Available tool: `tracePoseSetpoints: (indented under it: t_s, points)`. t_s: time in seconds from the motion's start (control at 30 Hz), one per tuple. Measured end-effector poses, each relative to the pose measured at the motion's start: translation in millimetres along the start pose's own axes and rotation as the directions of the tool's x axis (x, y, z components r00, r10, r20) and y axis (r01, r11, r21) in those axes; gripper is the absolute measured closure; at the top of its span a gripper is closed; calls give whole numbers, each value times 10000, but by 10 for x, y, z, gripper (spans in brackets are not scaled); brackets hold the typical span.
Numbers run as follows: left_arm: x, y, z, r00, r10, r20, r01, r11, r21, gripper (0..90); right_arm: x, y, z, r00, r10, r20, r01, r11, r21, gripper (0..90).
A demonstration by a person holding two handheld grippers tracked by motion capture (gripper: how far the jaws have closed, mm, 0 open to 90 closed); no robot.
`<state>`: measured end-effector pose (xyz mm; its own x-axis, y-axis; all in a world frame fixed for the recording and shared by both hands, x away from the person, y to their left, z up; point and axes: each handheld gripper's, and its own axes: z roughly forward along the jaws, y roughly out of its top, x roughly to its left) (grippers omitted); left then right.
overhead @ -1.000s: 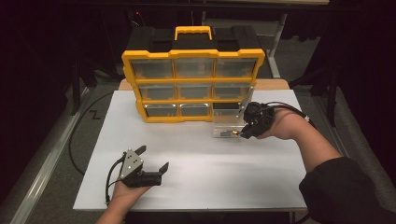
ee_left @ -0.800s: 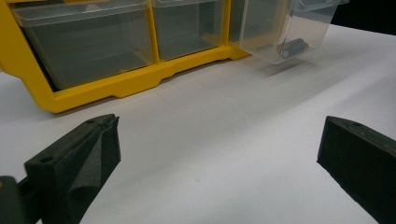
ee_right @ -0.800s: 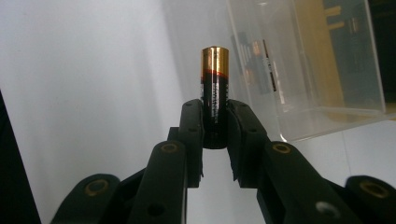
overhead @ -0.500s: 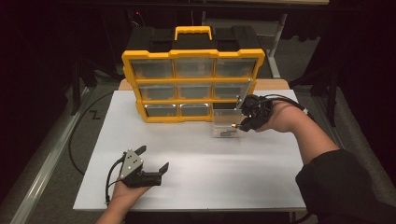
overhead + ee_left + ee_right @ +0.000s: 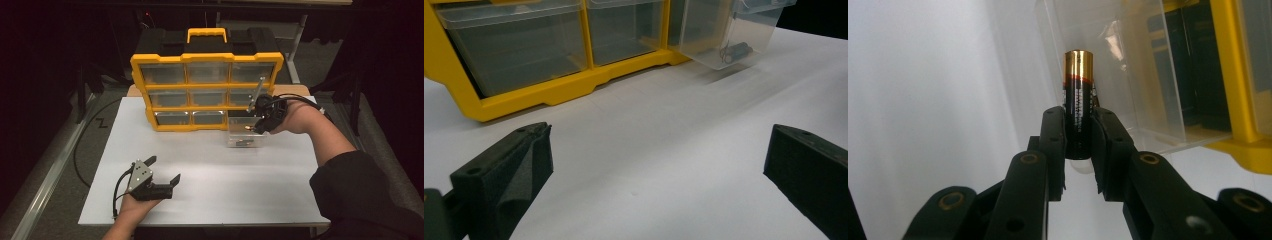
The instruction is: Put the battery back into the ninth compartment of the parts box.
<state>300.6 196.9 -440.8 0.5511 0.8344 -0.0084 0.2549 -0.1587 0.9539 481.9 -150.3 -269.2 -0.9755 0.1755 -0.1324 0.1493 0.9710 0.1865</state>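
Observation:
My right gripper (image 5: 254, 125) is shut on a black battery with a gold cap (image 5: 1078, 107), held upright between the pads. It hovers just above a clear plastic drawer (image 5: 244, 136), which sticks out in front of the bottom right slot of the yellow organizer (image 5: 206, 90). Small dark items (image 5: 734, 51) lie in that drawer (image 5: 724, 30). Near the front left of the table my left gripper (image 5: 162, 170) rests in the person's hand. Its jaws stand wide apart (image 5: 659, 170) with nothing between them.
The organizer has three rows of clear drawers and a yellow handle (image 5: 206, 34) on top. It stands at the back of the white table (image 5: 215, 170). A black cable (image 5: 117, 192) trails from the left gripper. Dark floor surrounds the table.
My right gripper has lifted slightly and moved toward the organizer with the battery in it. The left gripper has stayed where it was.

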Motion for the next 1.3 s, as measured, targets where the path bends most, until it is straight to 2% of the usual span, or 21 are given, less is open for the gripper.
tracePoseSetpoints:
  t_s: [0.53, 0.77, 0.83, 0.87, 0.9, 0.93, 1.0, 1.2, 1.3]
  points:
    - [3, -3, 0, 10000, 30, 7, -30, 10000, 7, 2, -174, 57, 118, 9995, 179, 244, -184, 9996, 226, 788]
    - [5, -7, 7, 10000, 69, -2, -69, 10000, 43, 2, -205, 79, 133, 9998, 133, 145, -136, 9998, 167, 788]
    - [5, -8, 10, 10000, 63, -11, -63, 10000, 52, 3, -208, 84, 145, 9999, 106, 125, -106, 9999, 10, 785]
    - [5, -9, 11, 10000, 72, -21, -71, 9999, 71, 3, -210, 84, 150, 9999, 98, 74, -98, 10000, 17, 770]
    - [4, -9, 12, 10000, 70, -15, -70, 10000, 68, 3, -219, 80, 165, 9998, 210, 49, -209, 9997, -87, 665]
    - [5, -8, 10, 10000, 87, -5, -87, 9999, 59, 3, -223, 79, 170, 9996, 281, -3, -282, 9996, -96, 631]
    - [6, -9, 10, 10000, 92, -11, -92, 9999, 49, 3, -193, 73, 168, 9993, 346, -129, -347, 9994, -59, 617]
    - [-6, -7, 14, 9999, 111, -1, -111, 9999, 70, 3, -86, 14, 89, 9996, 265, -48, -266, 9996, -88, 586]
    - [-11, -7, 14, 9999, 106, -4, -106, 9999, 85, 3, -9, -55, 77, 9992, 401, -65, -401, 9992, -9, 573]
